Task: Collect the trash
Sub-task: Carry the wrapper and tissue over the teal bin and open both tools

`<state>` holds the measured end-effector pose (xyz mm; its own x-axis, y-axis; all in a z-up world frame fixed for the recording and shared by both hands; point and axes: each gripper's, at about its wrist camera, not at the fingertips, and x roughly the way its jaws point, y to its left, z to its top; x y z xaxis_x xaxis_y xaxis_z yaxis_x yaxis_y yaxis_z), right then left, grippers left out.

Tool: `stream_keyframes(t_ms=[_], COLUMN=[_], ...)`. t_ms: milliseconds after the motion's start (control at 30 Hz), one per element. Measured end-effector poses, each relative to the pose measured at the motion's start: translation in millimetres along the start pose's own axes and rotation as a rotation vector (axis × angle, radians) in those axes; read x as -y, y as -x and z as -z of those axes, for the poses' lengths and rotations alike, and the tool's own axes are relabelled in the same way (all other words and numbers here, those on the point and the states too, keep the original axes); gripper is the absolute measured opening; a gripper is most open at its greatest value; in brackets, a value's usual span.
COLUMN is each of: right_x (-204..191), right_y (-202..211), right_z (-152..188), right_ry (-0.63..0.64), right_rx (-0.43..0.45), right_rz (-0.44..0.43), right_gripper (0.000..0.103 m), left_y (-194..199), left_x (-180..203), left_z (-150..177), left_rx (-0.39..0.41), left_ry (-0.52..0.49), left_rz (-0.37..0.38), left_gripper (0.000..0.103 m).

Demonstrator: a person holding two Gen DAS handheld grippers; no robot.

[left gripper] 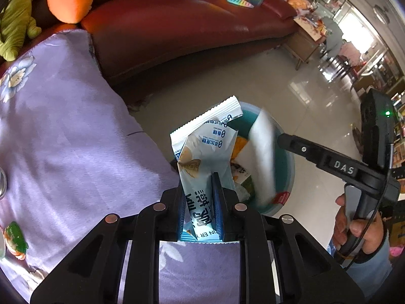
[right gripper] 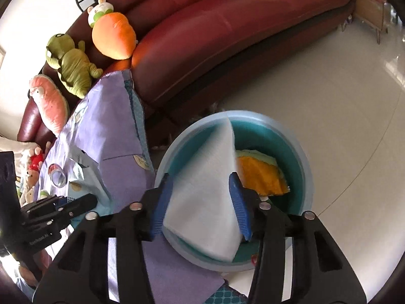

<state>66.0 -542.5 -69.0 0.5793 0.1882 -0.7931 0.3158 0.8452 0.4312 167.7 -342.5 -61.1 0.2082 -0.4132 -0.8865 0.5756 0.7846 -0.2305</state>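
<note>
My left gripper [left gripper: 198, 177] is shut on a light blue and white snack wrapper [left gripper: 205, 147], held at the table's edge over a teal trash bin [left gripper: 287, 174] on the floor. In the right wrist view my right gripper [right gripper: 200, 177] is open above the same bin [right gripper: 301, 174]. A white tissue [right gripper: 205, 190] is blurred between its fingers, falling into the bin; it also shows in the left wrist view [left gripper: 263, 152]. Orange and other trash [right gripper: 260, 174] lies in the bin. The right gripper [left gripper: 286, 139] shows at the right of the left wrist view.
A table with a purple floral cloth [left gripper: 63, 139] is at the left, with a can [right gripper: 58, 176] and small items on it. A dark red sofa [right gripper: 215, 33] with plush toys [right gripper: 111, 35] stands behind. Glossy tiled floor [right gripper: 341, 101] surrounds the bin.
</note>
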Motion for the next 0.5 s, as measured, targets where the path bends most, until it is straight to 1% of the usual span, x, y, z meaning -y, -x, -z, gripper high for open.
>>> stream_keyframes(t_ms=[200,433,500], right_x=[9.9,21.9,25.6], right_y=[15.7,31.5,34.5], right_z=[-1.6,0.4,1.6], right_ry=[-0.028,-0.067,-0.081], right_rx=[0.033,0.059,0.063], right_rz=[0.033,0.067,0.077], right_gripper=[0.062,0.069,0.07], left_y=[-9.0,-21.5,-26.2], left_x=[6.5,23.2,28.2], left_z=[-4.5,-5.2,-6.0], left_rx=[-0.01,-0.028,-0.033], left_ry=[-0.007,-0.036,-0.043], left_rz=[0.025,0.052,0.057], left_gripper=[0.02,0.02,0.021])
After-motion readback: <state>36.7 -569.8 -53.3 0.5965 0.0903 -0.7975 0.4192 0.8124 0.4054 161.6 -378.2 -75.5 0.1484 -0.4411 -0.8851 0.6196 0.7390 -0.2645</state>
